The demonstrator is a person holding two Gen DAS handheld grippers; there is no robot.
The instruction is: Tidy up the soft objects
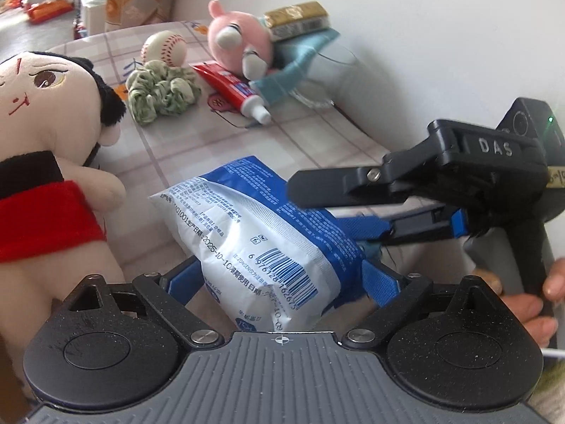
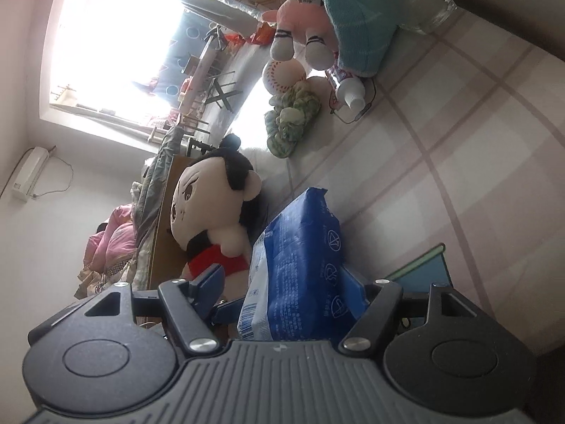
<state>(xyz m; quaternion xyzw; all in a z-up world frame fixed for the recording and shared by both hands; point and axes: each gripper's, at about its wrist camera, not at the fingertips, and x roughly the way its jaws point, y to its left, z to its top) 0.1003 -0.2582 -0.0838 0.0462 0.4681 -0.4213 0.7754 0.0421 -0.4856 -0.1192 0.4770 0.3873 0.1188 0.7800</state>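
Two close wrist views, shared packet (image 1: 261,233)

A toothpaste tube (image 1: 231,88) (red, white cap) lies on the checked tablecloth (image 1: 310,134) near a glass jar (image 1: 328,70)

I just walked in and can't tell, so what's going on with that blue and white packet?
A person holds a gripper in each hand, and both are on the blue and white packet. The left gripper pinches its near end, while the right gripper clamps it from the side. A doll, pink plush, baseball, scrunchie and toothpaste tube lie untouched on the checked cloth.
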